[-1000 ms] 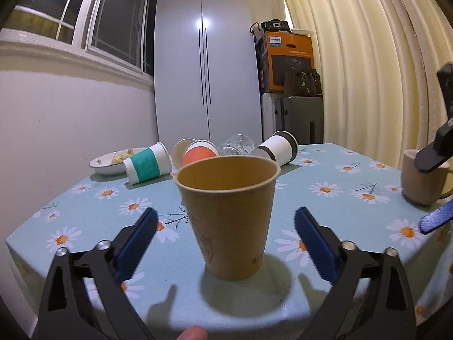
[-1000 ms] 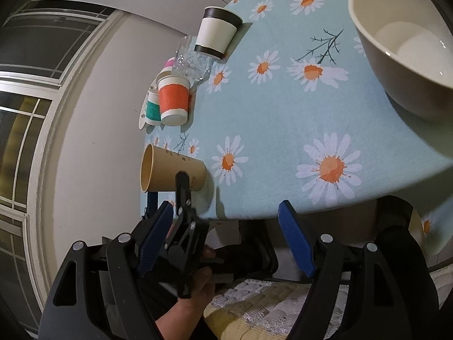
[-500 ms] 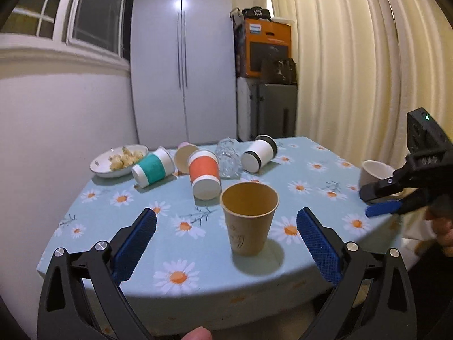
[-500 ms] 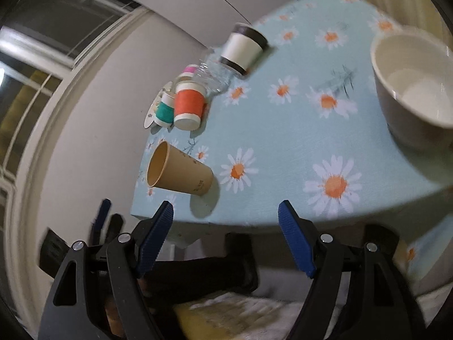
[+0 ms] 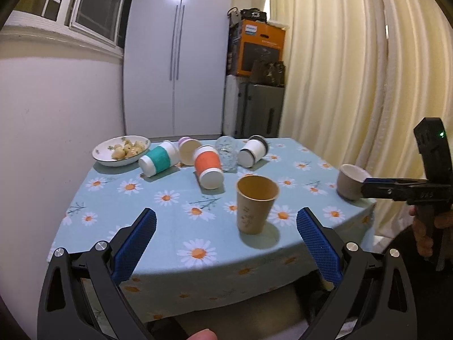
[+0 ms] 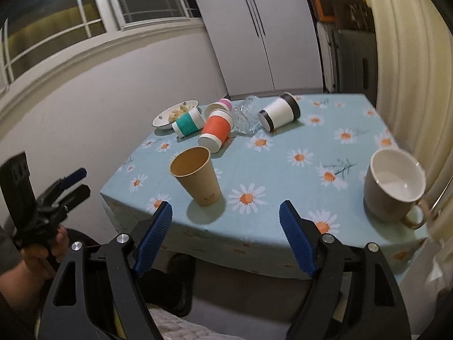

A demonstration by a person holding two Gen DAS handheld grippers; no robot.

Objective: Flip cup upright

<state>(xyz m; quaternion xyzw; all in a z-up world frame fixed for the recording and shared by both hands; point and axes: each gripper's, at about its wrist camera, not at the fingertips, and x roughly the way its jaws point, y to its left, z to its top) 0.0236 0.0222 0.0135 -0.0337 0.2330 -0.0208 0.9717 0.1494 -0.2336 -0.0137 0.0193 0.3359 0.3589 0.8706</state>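
Note:
A brown paper cup (image 5: 256, 203) stands upright near the table's front edge; it also shows in the right wrist view (image 6: 196, 175). My left gripper (image 5: 225, 238) is open and empty, held off the front edge, short of the cup. My right gripper (image 6: 225, 232) is open and empty, also back from the edge. Behind the cup, an orange-banded cup (image 5: 208, 166), a teal-banded cup (image 5: 158, 161), a pink-rimmed cup (image 5: 188, 149), a black-rimmed white cup (image 5: 252, 150) and a clear glass (image 5: 226, 153) lie on their sides.
A beige mug (image 6: 392, 187) stands upright at the table's right front corner. A plate of food (image 5: 121, 150) sits at the back left. The table has a blue daisy cloth (image 5: 170, 198). A wall is on the left, curtains on the right.
Both grippers have pulled back and away from the table. The brown cup stays upright where it stood. The right gripper's view has swung from tilted to level.

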